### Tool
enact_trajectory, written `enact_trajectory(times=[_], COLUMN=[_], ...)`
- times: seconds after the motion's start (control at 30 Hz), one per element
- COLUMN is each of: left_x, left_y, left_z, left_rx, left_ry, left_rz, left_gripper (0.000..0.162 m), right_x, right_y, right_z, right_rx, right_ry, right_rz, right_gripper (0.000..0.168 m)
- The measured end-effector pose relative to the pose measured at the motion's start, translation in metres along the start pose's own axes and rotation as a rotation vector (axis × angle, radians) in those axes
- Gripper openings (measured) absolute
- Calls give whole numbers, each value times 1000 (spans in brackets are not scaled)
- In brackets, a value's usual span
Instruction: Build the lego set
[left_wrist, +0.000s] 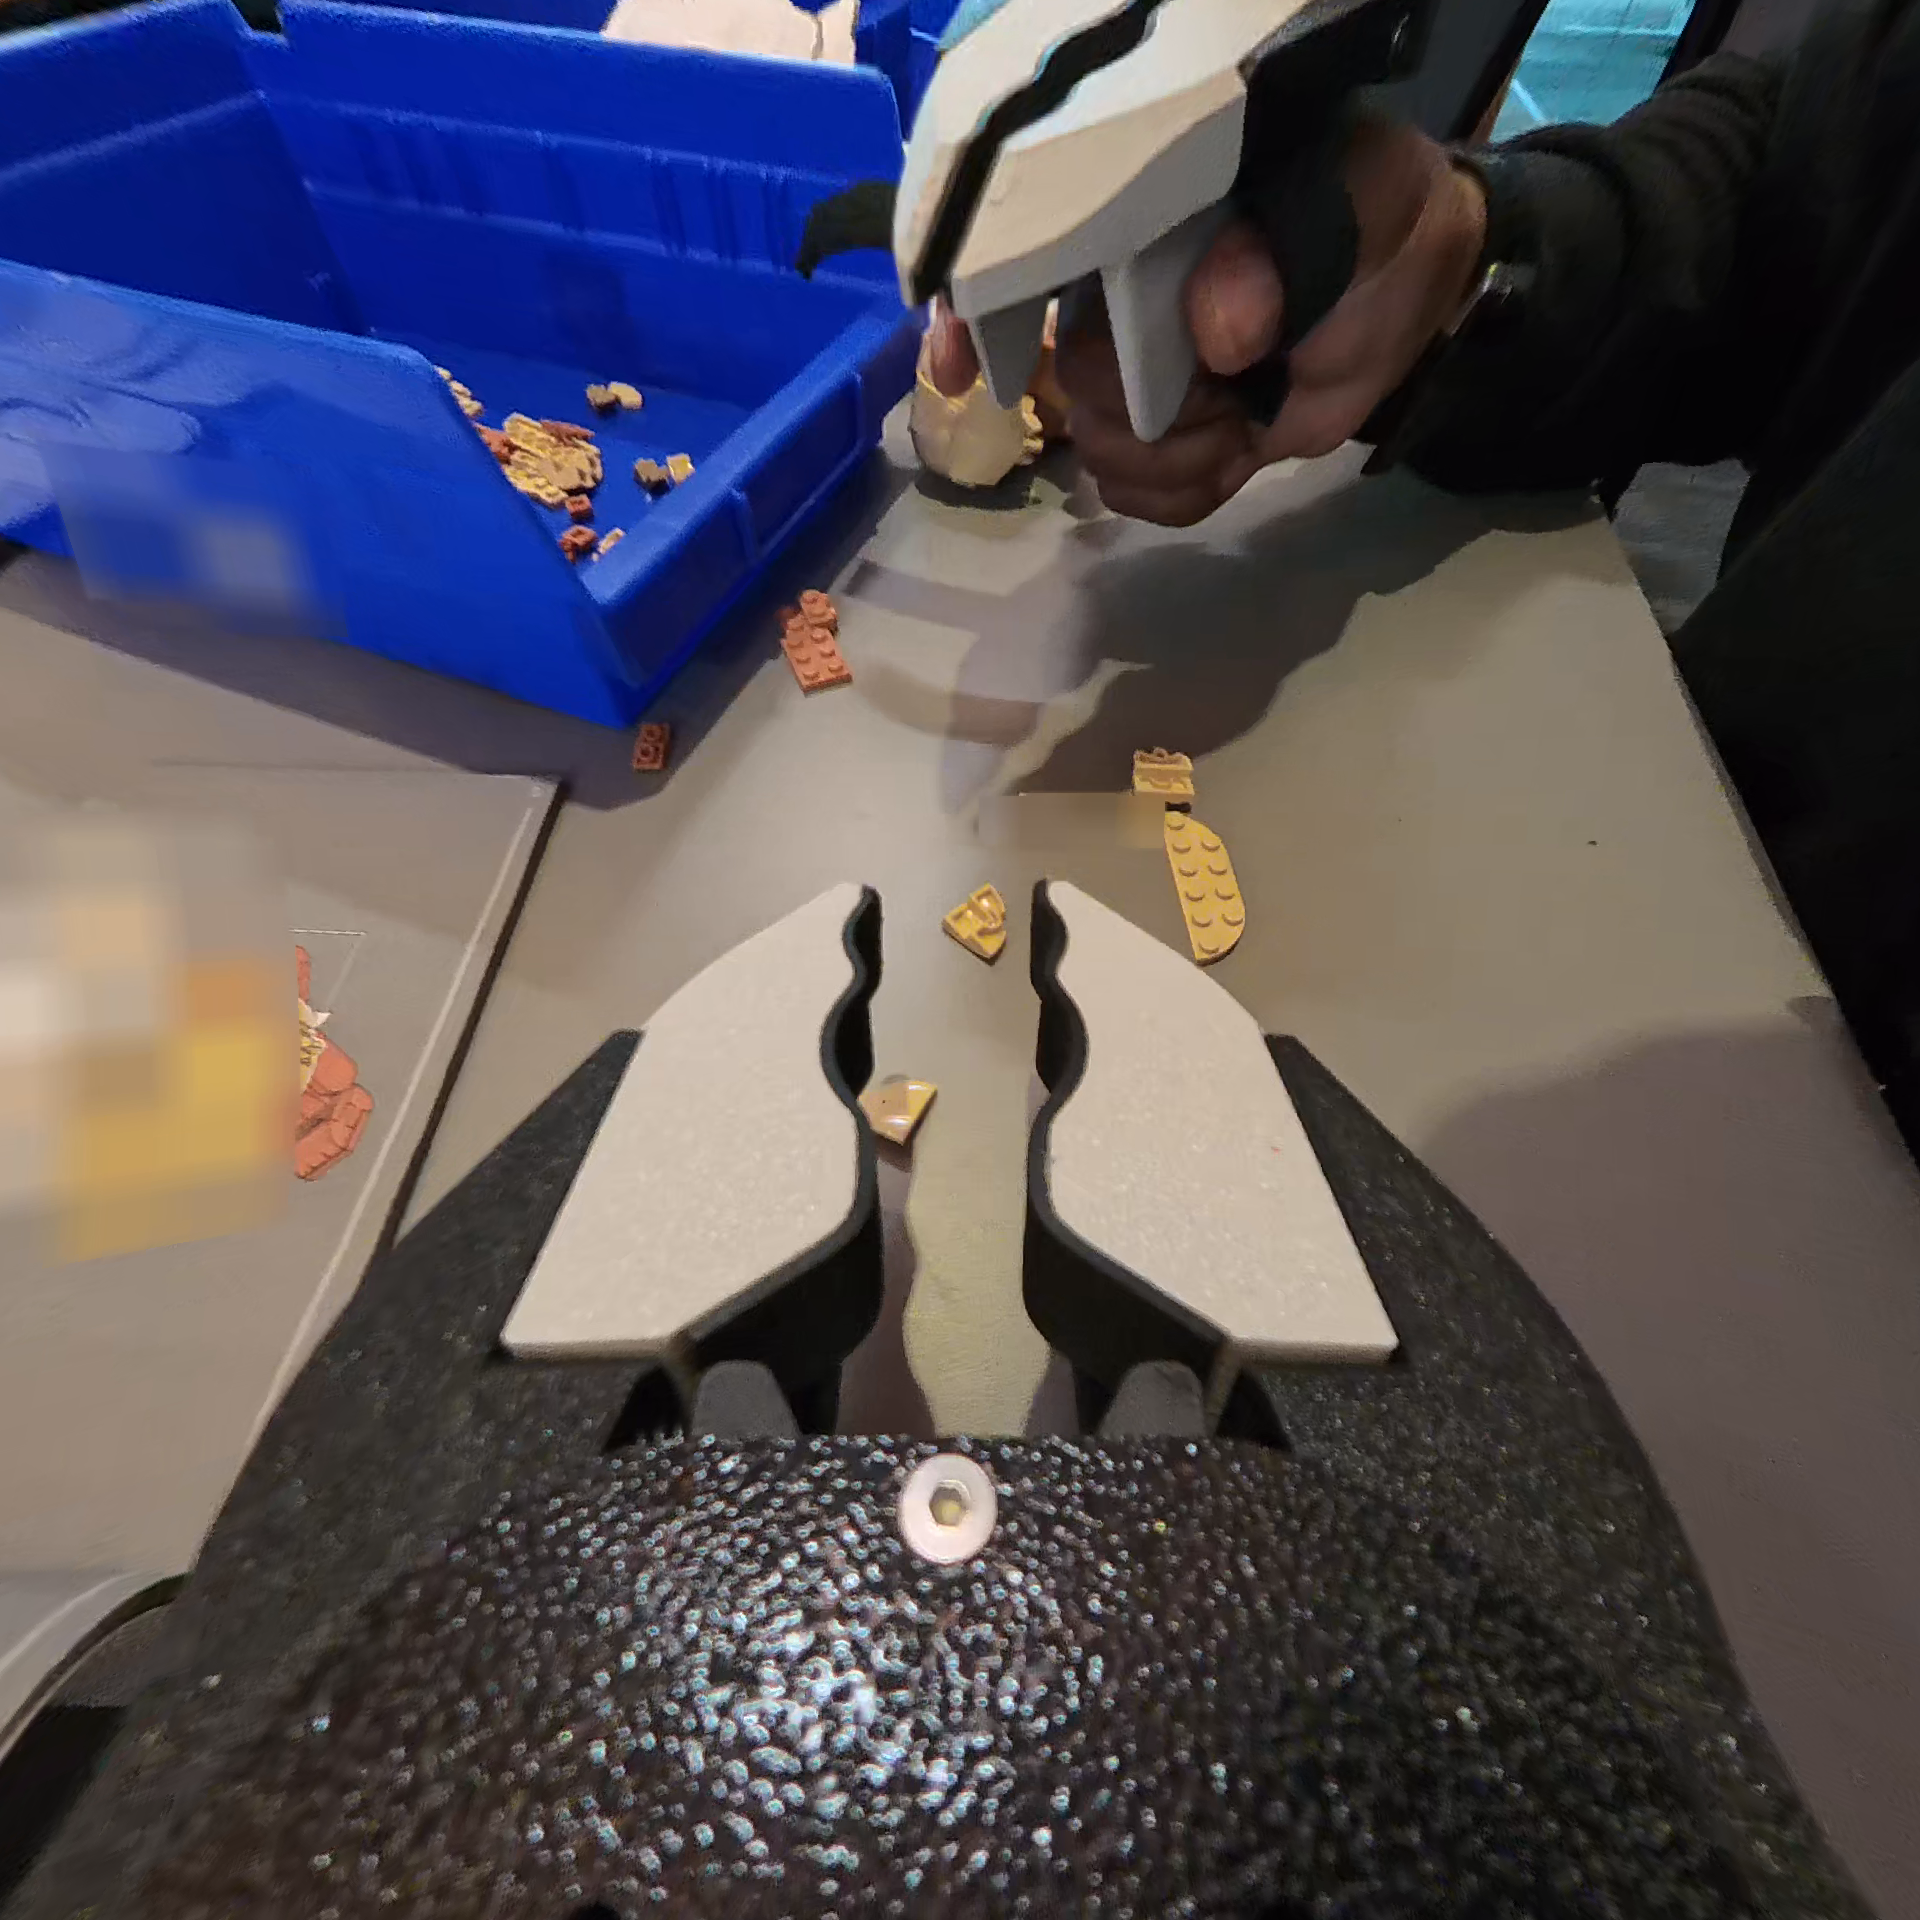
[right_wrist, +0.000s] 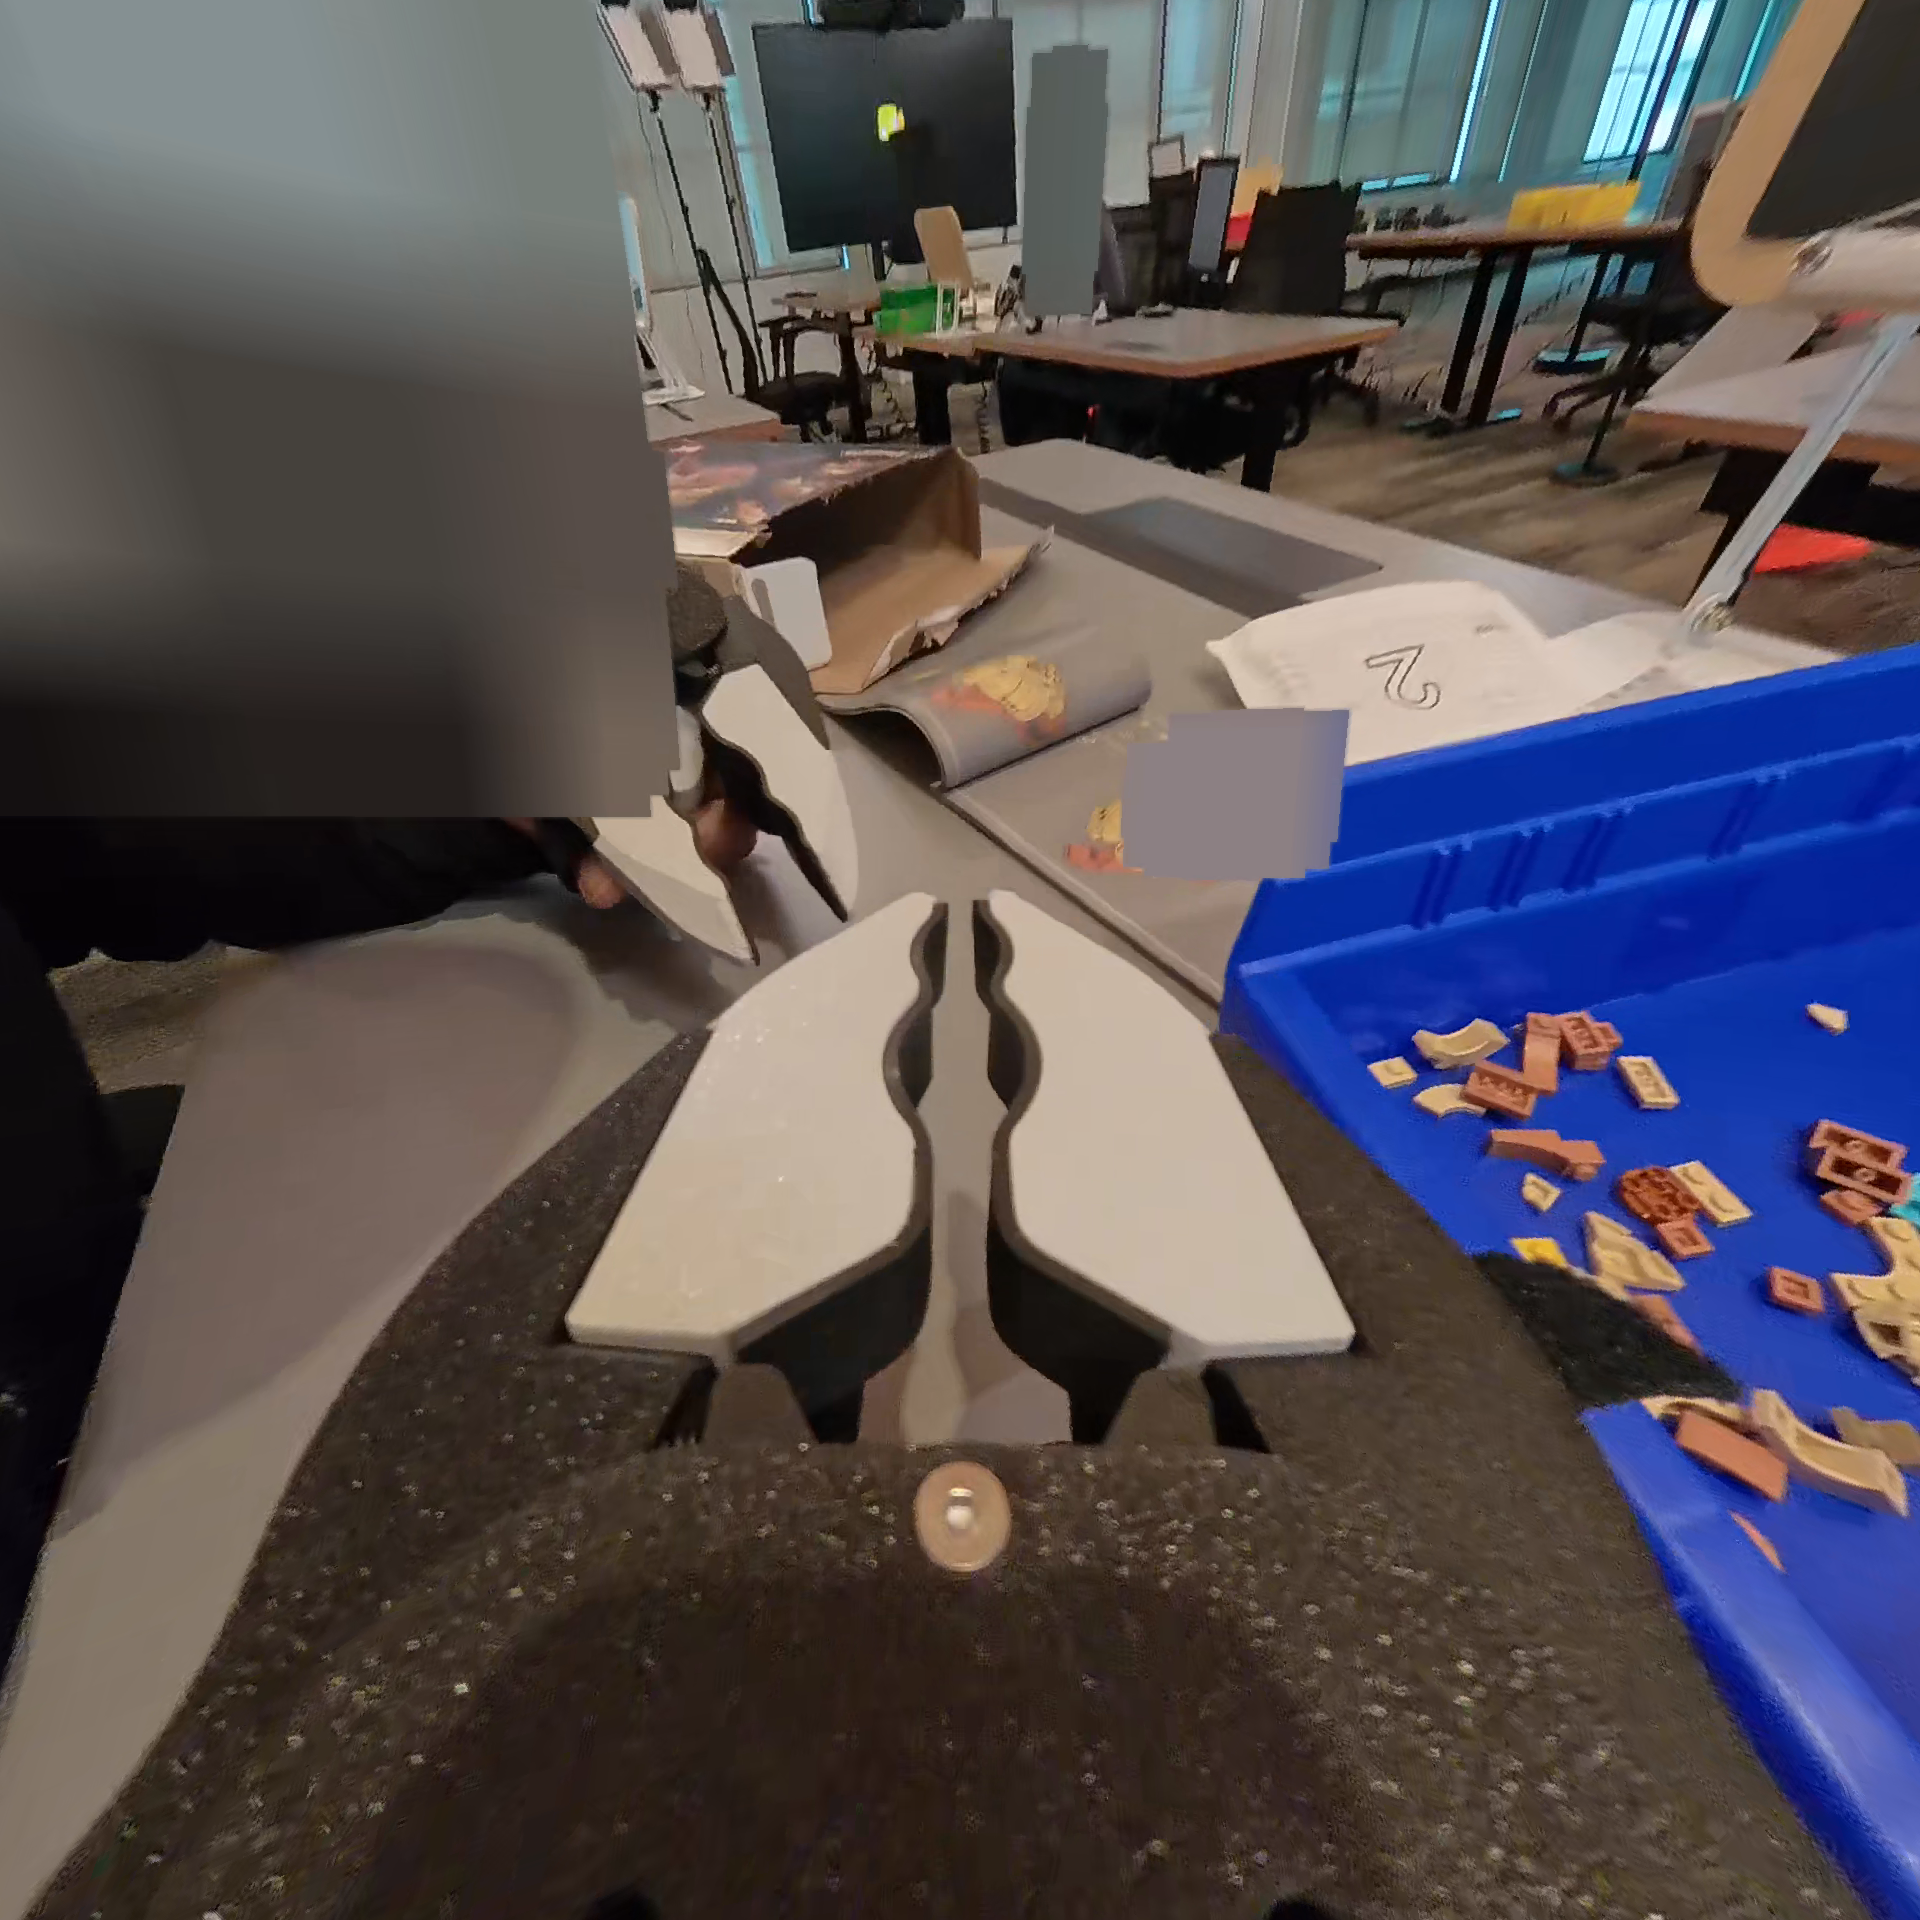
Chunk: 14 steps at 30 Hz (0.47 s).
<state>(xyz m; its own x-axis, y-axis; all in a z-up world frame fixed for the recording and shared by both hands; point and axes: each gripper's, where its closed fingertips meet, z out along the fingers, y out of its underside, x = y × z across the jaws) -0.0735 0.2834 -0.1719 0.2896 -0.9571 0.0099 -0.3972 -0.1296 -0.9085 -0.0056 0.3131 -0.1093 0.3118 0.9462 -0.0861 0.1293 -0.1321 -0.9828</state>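
My left gripper (left_wrist: 956, 899) is open and low over the grey table (left_wrist: 1403, 831). A small tan piece (left_wrist: 977, 922) lies just beyond its tips, and another (left_wrist: 899, 1108) lies between its fingers. A tan rounded plate (left_wrist: 1205, 899) and a small tan assembly (left_wrist: 1162, 772) lie to the right. My right gripper (right_wrist: 961, 904) is shut and empty, raised beside the blue bin (right_wrist: 1558, 862). In the left wrist view the right gripper (left_wrist: 1039, 208) hangs over a tan part-built lump (left_wrist: 971, 442). The left gripper (right_wrist: 748, 831) also shows in the right wrist view.
The blue bin (left_wrist: 623, 582) holds several loose tan and brown pieces (left_wrist: 545, 457). Brown plates (left_wrist: 816, 644) lie on the table beside it. An open instruction booklet (right_wrist: 997, 717), a torn cardboard box (right_wrist: 894, 551) and a white bag (right_wrist: 1382, 644) lie farther back. One gripper's finger ends stand about 10 cm off the other's. To the tan rounded plate (left_wrist: 1205, 899): left tips about 8 cm, right tips about 12 cm.
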Motion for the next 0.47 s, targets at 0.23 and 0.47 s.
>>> enact_trajectory(times=[0.23, 0.47], left_x=[6, 13], left_y=[7, 11], left_z=[4, 7], left_rx=[-51, -83], left_ry=[21, 40], left_rz=[28, 58], left_gripper=[27, 26], right_x=[-15, -27], right_y=[11, 27], right_z=[6, 15], right_rx=[-87, -122], right_ry=[-48, -86], right_rz=[-11, -7], right_gripper=[6, 3])
